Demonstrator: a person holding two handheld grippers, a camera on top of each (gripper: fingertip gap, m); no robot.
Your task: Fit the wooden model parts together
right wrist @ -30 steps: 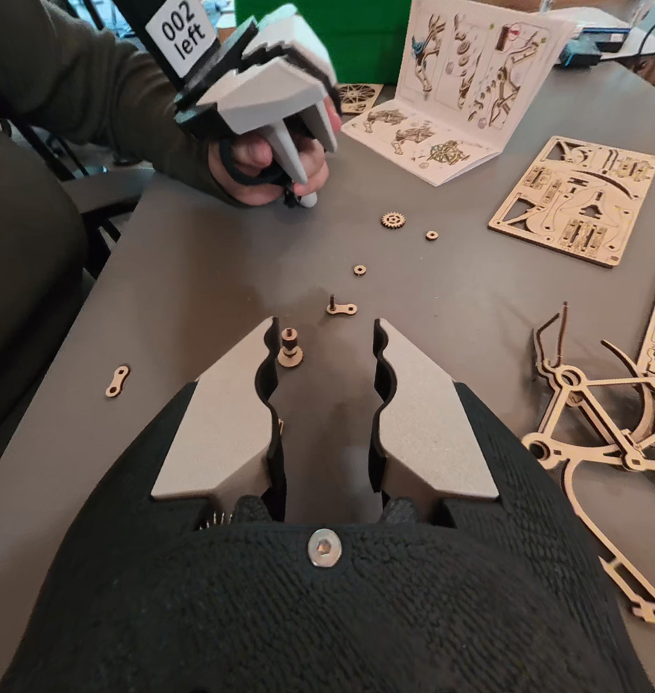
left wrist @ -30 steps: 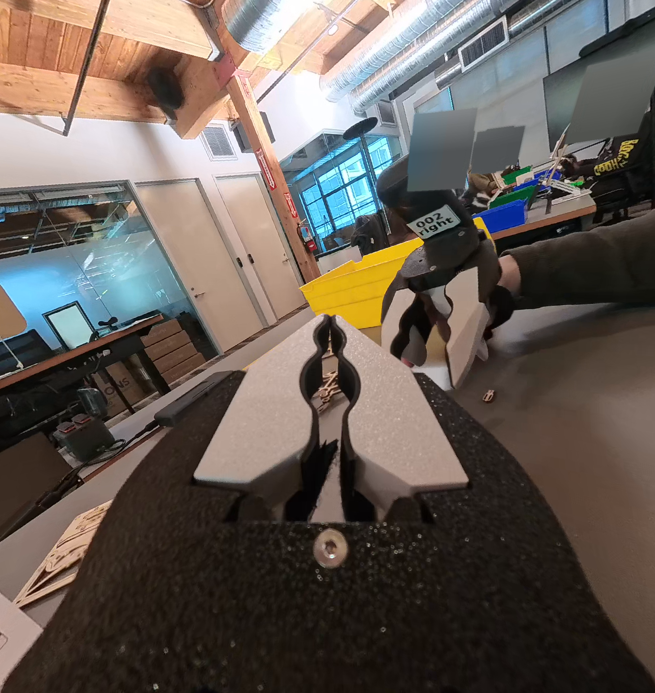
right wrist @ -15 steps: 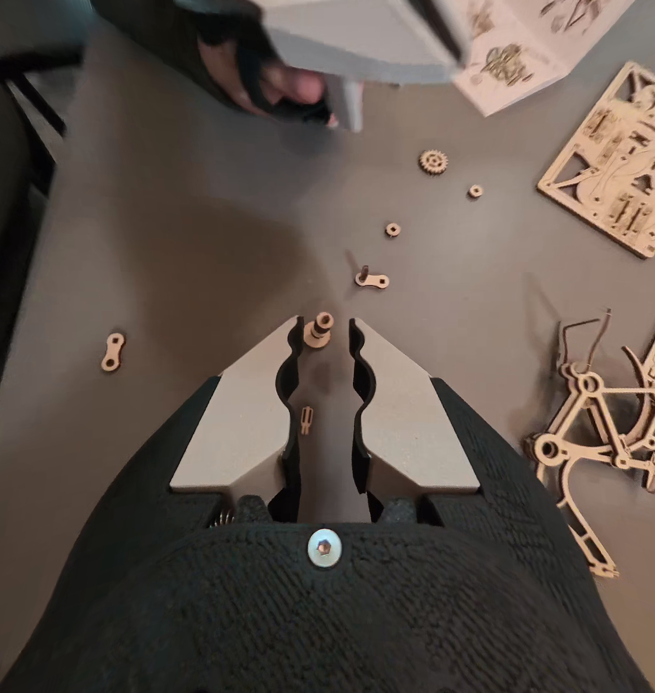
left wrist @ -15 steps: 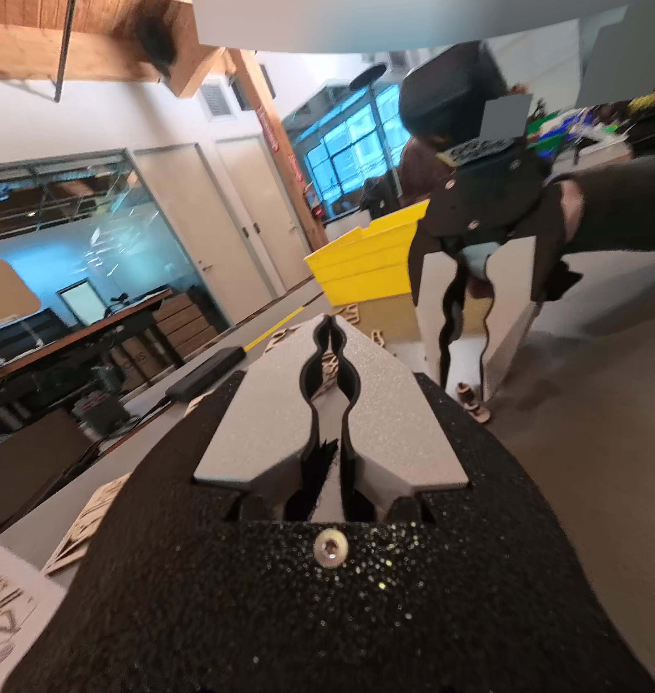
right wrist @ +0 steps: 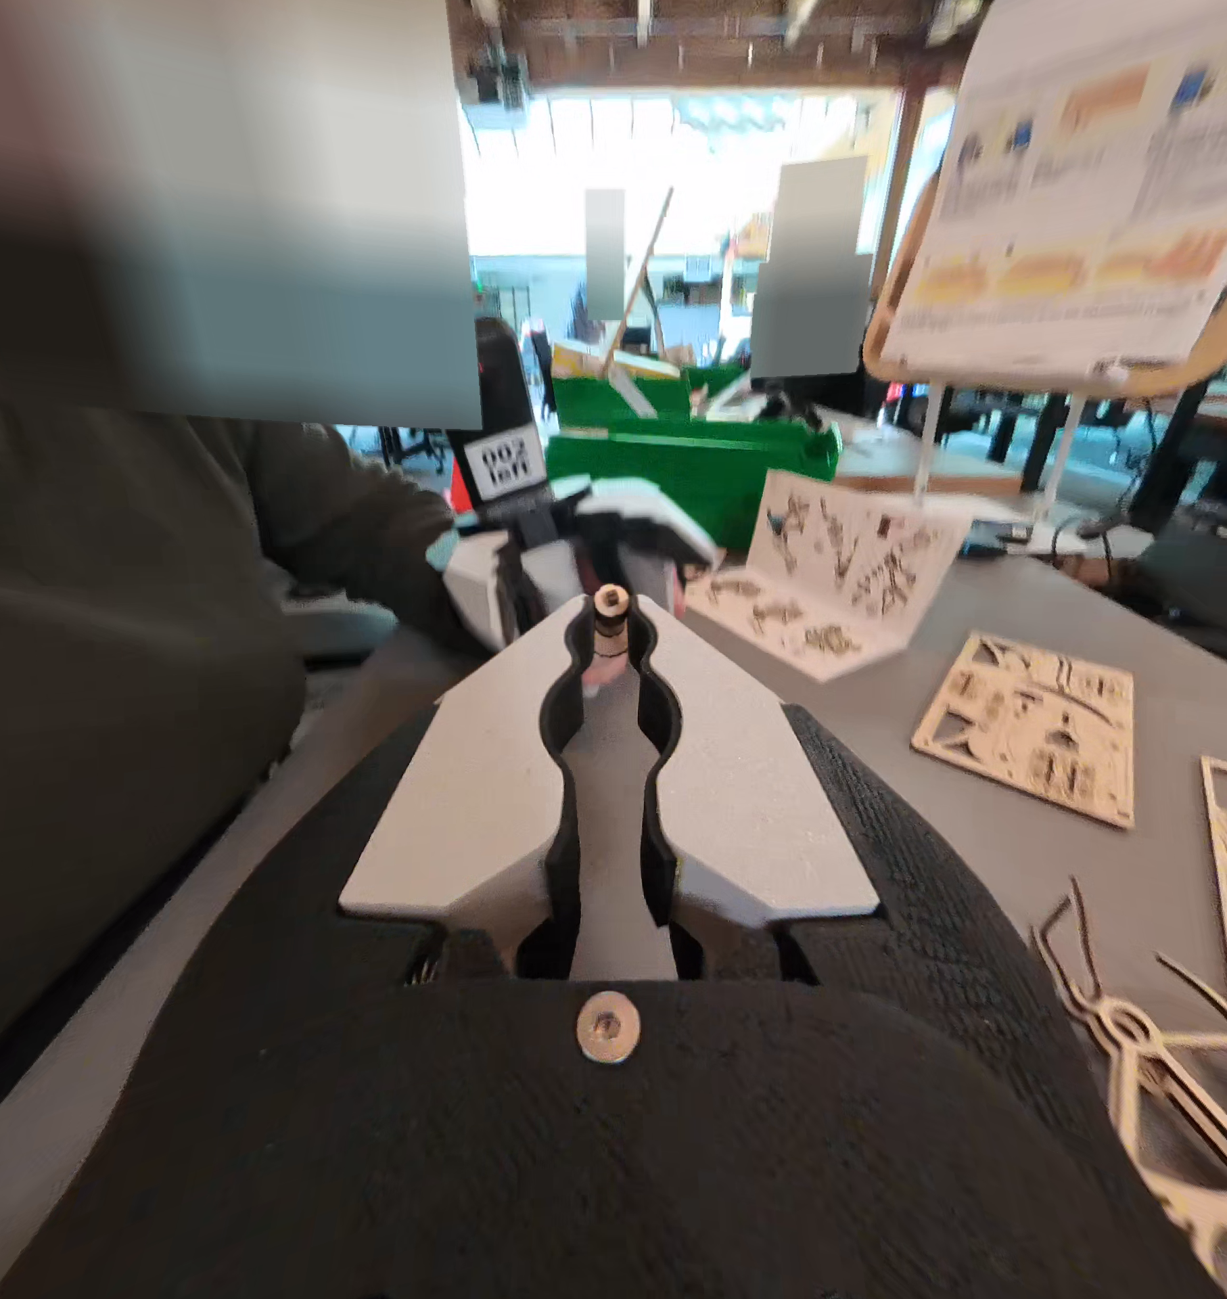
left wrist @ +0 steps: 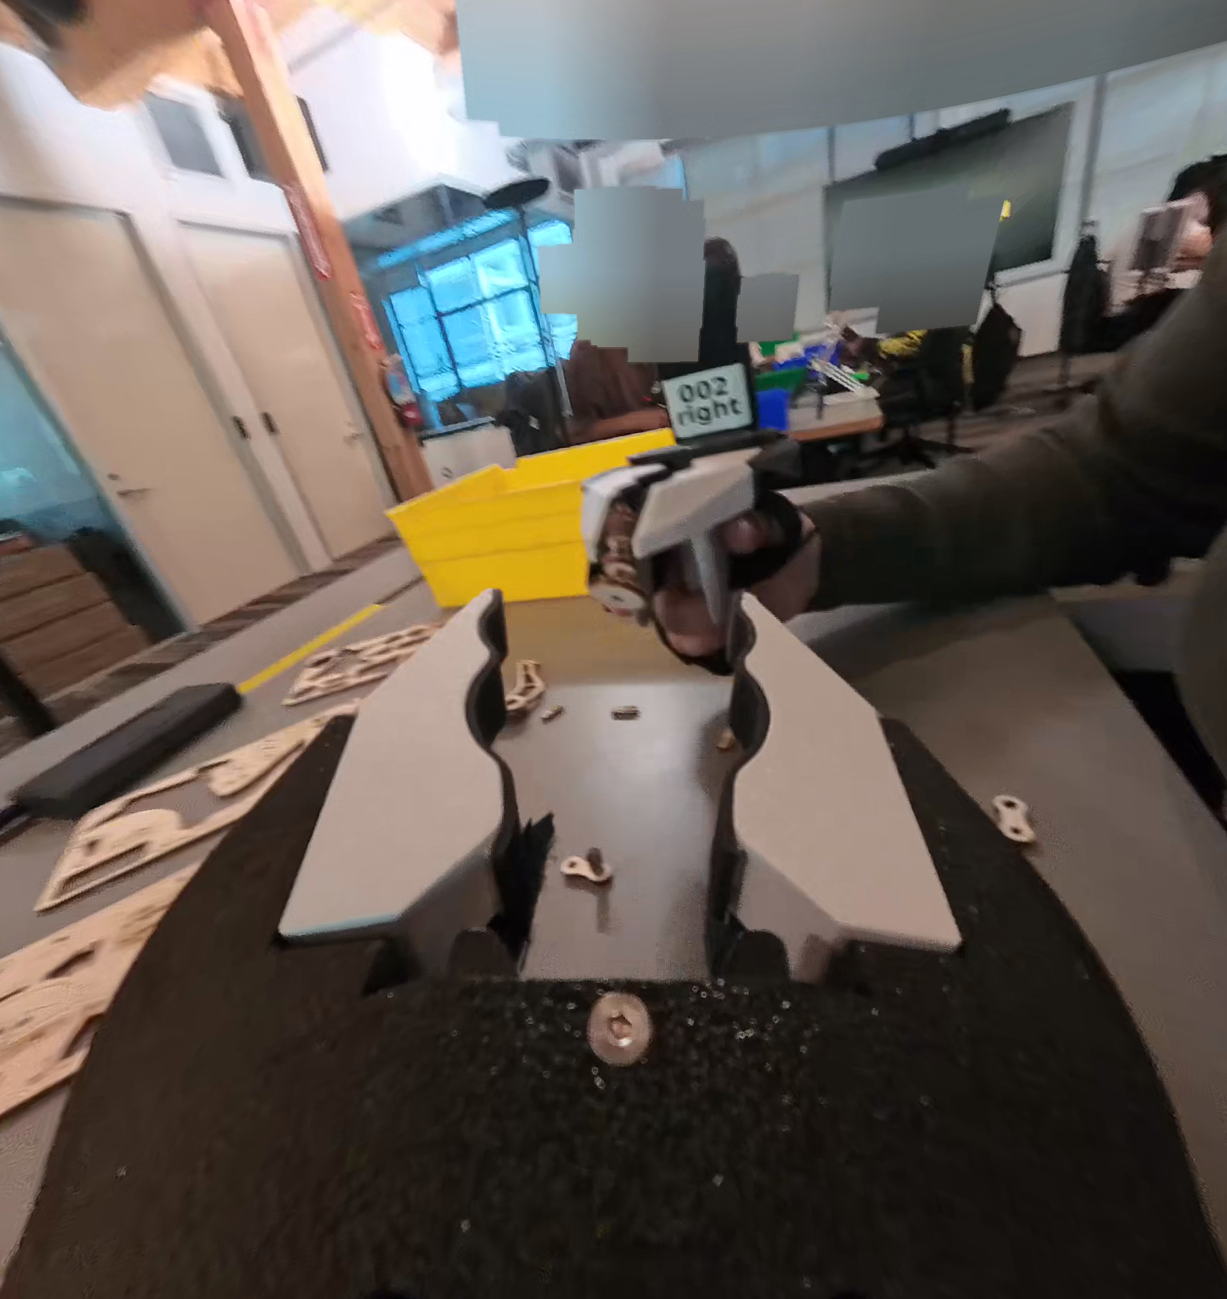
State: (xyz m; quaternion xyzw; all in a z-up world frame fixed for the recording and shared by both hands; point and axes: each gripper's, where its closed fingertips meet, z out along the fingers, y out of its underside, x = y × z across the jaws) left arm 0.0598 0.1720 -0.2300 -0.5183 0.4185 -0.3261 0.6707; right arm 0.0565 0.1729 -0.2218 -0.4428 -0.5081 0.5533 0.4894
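My right gripper [right wrist: 609, 610] is shut on a small wooden spool [right wrist: 611, 636] and holds it level above the grey table [right wrist: 842, 759]. In the left wrist view that gripper [left wrist: 621, 562] shows with the spool [left wrist: 618, 571] at its tips, above the table. My left gripper [left wrist: 618, 622] is open wide, low over the table. A small wooden link with a peg [left wrist: 586, 866] lies between its fingers, untouched. The left gripper also shows in the right wrist view [right wrist: 582, 541], just beyond the spool.
Wooden part sheets [left wrist: 175, 808] [right wrist: 1025, 724], a part-built wooden frame [right wrist: 1159, 1040] and an open instruction booklet [right wrist: 828, 583] lie on the table. Loose links [left wrist: 1015, 819] lie about. A yellow bin [left wrist: 505, 534], a green bin [right wrist: 688, 478] and a black power brick [left wrist: 126, 745] stand around.
My right gripper has shut on the spool, lifted it off the table and tilted up to level. My left gripper has opened and come down over the link with the peg.
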